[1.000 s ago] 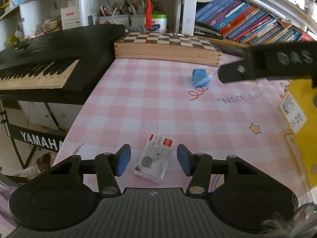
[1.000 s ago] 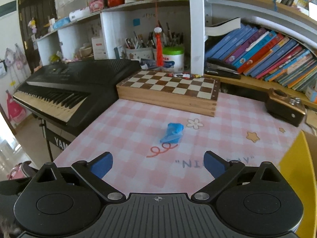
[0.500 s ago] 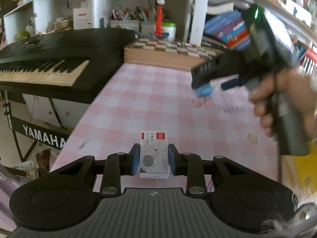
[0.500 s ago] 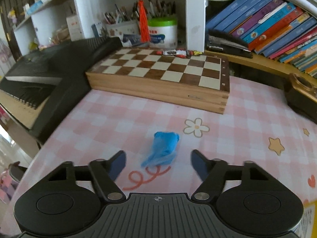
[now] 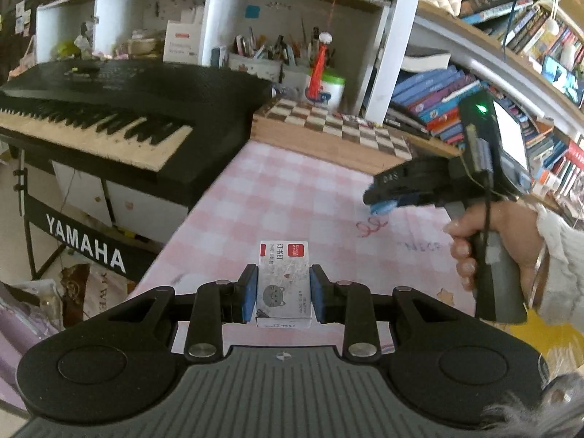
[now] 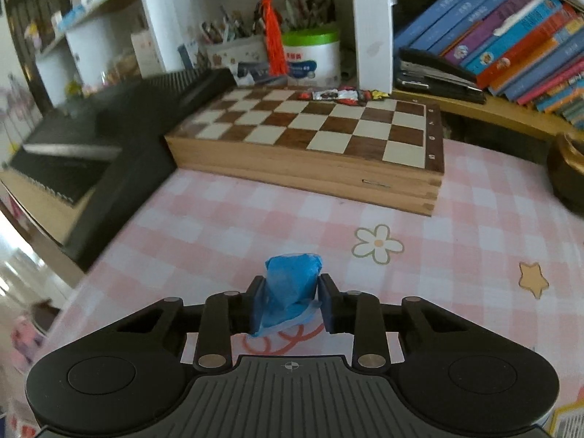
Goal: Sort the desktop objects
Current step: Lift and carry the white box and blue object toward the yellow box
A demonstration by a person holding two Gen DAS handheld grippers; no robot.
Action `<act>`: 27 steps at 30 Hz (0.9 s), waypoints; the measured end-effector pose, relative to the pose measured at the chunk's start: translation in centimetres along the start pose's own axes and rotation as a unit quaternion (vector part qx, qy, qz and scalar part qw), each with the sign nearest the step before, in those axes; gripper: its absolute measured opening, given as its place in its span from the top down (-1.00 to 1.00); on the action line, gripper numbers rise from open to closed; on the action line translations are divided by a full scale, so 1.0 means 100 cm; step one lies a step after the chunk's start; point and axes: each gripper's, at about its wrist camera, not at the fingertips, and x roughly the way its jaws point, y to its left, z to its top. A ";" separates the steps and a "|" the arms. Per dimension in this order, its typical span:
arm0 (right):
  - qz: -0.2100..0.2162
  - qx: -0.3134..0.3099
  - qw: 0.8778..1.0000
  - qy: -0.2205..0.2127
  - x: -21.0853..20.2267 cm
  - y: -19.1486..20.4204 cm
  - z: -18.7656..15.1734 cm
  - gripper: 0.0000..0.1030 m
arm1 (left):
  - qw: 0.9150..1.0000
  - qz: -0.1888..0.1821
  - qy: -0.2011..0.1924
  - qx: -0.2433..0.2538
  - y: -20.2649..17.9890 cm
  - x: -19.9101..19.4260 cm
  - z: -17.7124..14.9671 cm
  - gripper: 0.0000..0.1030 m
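Observation:
My left gripper is shut on a small white staple box with a cat drawing and a red label, lifted a little above the pink checked tablecloth. My right gripper is shut on a crumpled blue wrapper, low over the tablecloth beside a red squiggle print. In the left wrist view the right gripper shows at mid right, held by a hand in a white sleeve, the blue wrapper between its pads.
A wooden chessboard box lies at the back of the table, a black Yamaha keyboard along the left edge. Behind stand pen holders, a white tub with a green lid and shelves of books. A brown object sits far right.
The left gripper closed on the staple box and lifted it. The right gripper moved in over the blue wrapper and closed on it.

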 end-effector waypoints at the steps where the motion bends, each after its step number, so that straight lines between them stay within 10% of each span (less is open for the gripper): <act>1: 0.003 0.004 1.000 -0.003 -0.005 0.001 0.002 0.42 | 1.000 0.000 -0.004 0.000 0.001 -0.002 0.003 0.46; 27: 0.019 0.008 0.996 -0.082 -0.186 0.046 -0.071 0.44 | 0.995 -0.080 -0.059 -0.029 0.037 -0.099 -0.014 0.46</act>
